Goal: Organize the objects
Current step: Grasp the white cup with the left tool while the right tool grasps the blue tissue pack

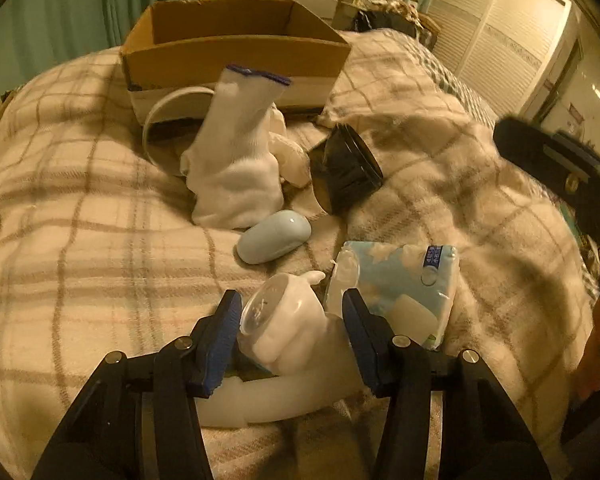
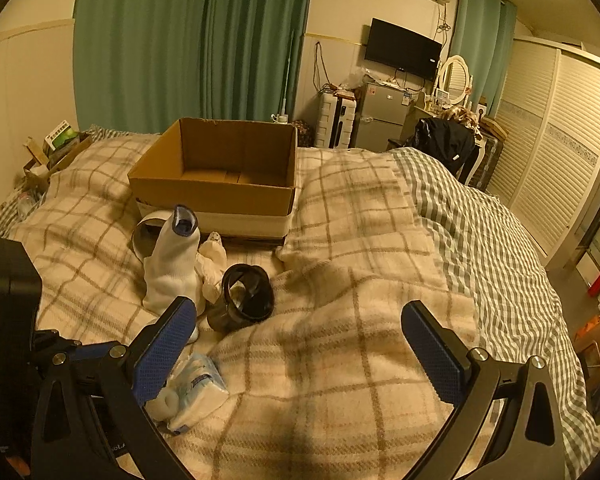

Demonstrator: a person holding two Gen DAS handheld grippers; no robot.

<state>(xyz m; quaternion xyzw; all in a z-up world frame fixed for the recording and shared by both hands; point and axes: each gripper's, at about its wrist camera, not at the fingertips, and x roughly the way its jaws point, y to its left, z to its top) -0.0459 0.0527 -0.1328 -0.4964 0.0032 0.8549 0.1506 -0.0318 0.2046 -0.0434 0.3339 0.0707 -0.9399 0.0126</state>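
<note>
My left gripper (image 1: 290, 320) is open with its blue pads either side of a white toy figure (image 1: 288, 332) lying on the plaid blanket; the pads do not press it. Beside it lie a blue tissue pack (image 1: 404, 280), a pale blue mouse (image 1: 274, 236), a white sock (image 1: 236, 160) standing upright, and a black round container (image 1: 346, 168) on its side. An open cardboard box (image 1: 236, 46) sits behind them. My right gripper (image 2: 300, 332) is open and empty above the blanket. It sees the box (image 2: 220, 168), sock (image 2: 172, 268), black container (image 2: 246, 296) and tissue pack (image 2: 198, 384).
A white ring-shaped band (image 1: 168, 120) leans against the box front. A crumpled white cloth (image 2: 214, 260) lies by the sock. The checked duvet (image 2: 480, 232) covers the bed's right side. A fridge (image 2: 384, 116), chair and wardrobe (image 2: 556, 140) stand beyond the bed.
</note>
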